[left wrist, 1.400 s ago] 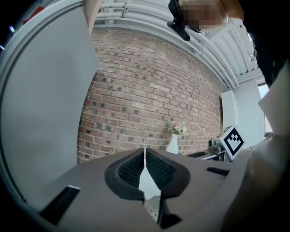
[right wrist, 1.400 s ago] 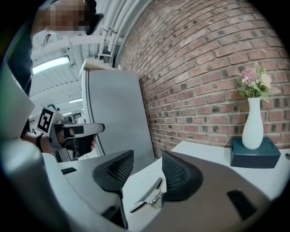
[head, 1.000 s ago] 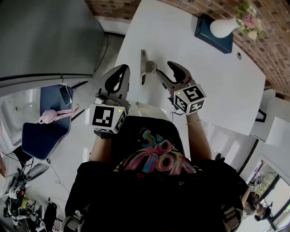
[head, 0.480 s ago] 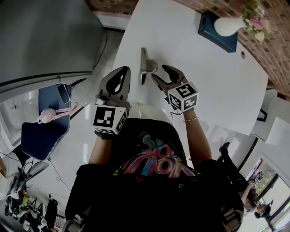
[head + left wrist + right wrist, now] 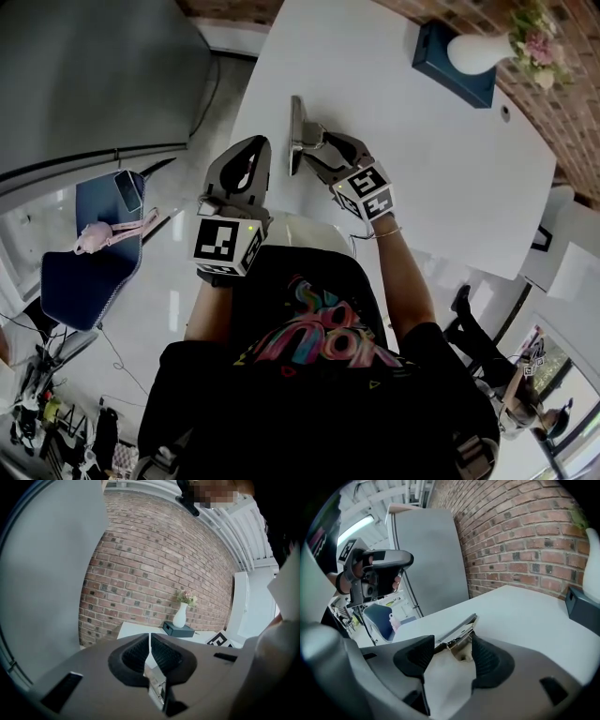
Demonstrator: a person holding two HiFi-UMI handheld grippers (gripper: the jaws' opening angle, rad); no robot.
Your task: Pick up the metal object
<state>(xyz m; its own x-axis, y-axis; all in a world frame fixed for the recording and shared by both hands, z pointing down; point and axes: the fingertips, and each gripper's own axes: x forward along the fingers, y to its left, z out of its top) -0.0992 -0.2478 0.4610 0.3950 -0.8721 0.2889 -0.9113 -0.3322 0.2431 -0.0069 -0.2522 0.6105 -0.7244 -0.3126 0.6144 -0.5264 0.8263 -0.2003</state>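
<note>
So, flat shiny metal clip (image 5: 296,131) on the smooth white counter (image 5: 422,141), between the right gripper (image 5: 314,153)'s spread ribbed fingers (the left gripper (image 5: 255,143)'s are pressed together).

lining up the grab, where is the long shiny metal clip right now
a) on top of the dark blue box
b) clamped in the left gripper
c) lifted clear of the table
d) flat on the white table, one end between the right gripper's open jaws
d: the right gripper view shows the long shiny metal clip lying on the white table, its near end between the spread jaws of the right gripper, not yet squeezed.
</note>
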